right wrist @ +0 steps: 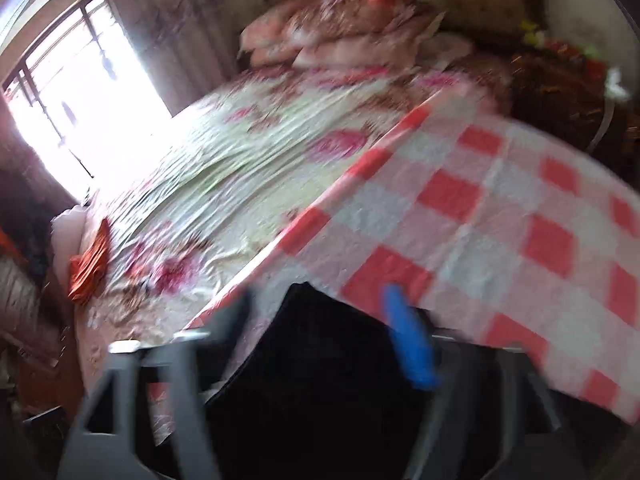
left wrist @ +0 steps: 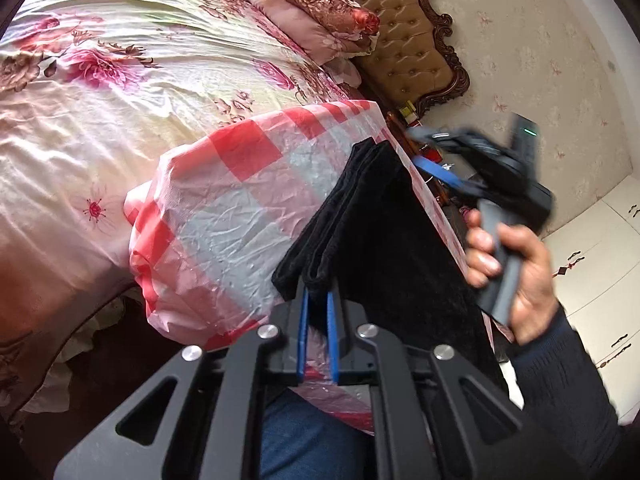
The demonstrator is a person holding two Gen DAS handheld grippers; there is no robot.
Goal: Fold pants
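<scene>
A bed (left wrist: 120,92) with a floral cover fills most of the left wrist view, pillows (left wrist: 320,12) stacked against a tufted headboard (left wrist: 412,48); beside it stands a table under a red-and-white checked cloth (left wrist: 240,200), crinkled like thin plastic. The black pants (left wrist: 384,232) lie on that cloth along its right-hand edge, already doubled into a long narrow band with several layers stacked at the near end; part of the fabric seems to hang over the table's edge, though the fisheye makes this hard to judge. The left gripper (left wrist: 317,312) is nearly closed on the near folded edge, its blue pads pinching the layers; the right gripper (left wrist: 436,152), held in a hand (left wrist: 516,276), hovers beyond the far edge with jaws spread wide and nothing between them. In the right wrist view everything is smeared by motion; only one blue pad (right wrist: 408,340) and the dark cloth (right wrist: 312,360) below it read clearly. To do this step well, I judge the left pinch should hold all layers together while the right takes the opposite end squarely; both ends should then travel evenly so the edges meet flush and the slick cloth beneath is not dragged along.
</scene>
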